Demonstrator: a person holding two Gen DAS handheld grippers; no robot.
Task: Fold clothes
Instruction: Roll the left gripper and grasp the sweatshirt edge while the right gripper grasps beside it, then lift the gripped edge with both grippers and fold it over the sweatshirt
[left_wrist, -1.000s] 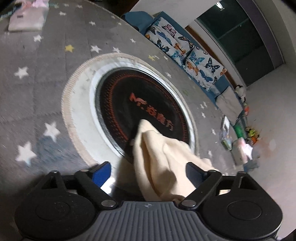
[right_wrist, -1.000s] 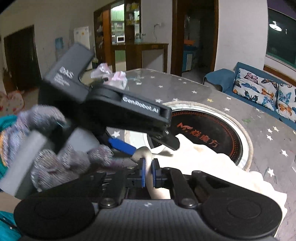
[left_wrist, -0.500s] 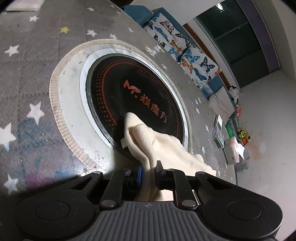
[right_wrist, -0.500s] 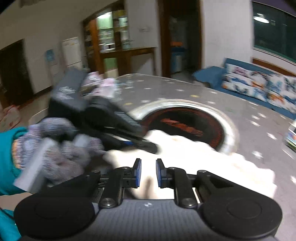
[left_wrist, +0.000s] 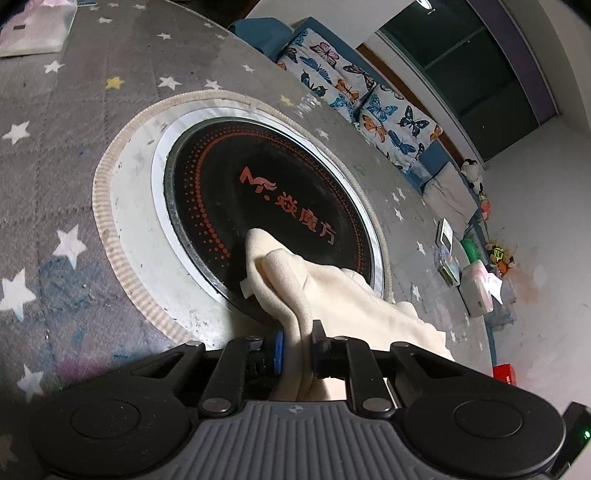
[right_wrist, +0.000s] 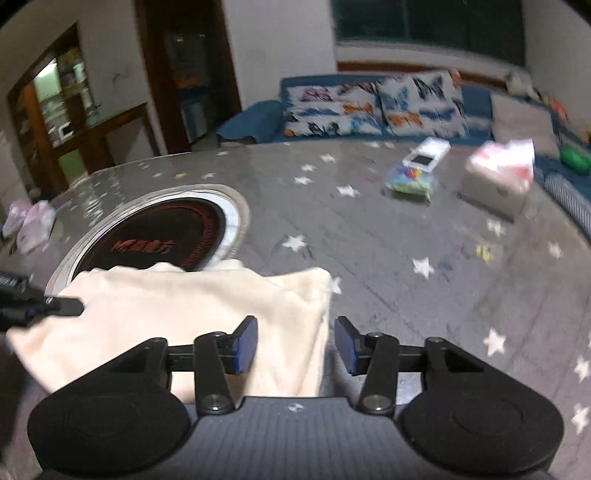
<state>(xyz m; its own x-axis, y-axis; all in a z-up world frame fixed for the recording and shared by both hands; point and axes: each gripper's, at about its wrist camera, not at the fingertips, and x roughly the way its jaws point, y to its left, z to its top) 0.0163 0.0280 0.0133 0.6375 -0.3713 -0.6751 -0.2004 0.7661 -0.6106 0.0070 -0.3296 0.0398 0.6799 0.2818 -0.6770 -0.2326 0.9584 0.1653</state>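
The round desk (left_wrist: 66, 155), under a grey star-printed cover, has a glossy black cooktop disc (left_wrist: 258, 192) set in it, and the soft cream garment (right_wrist: 192, 314) lies bunched across the disc's near edge. The left hand-held gripper (left_wrist: 297, 349) pinches a thick fleecy fold, likely anchoring that edge, while the right hand-held gripper (right_wrist: 295, 345) hangs spread over the garment's far corner, gripping nothing.

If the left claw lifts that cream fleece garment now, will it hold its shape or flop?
Likely flop: the cream fleece garment bunches in soft folds where the left claw pinches it. Probably light, since it drapes loosely over the round black cooktop. The fuzzy surface should grip rather than slip. The right claw is open, so the far edge would probably sag.
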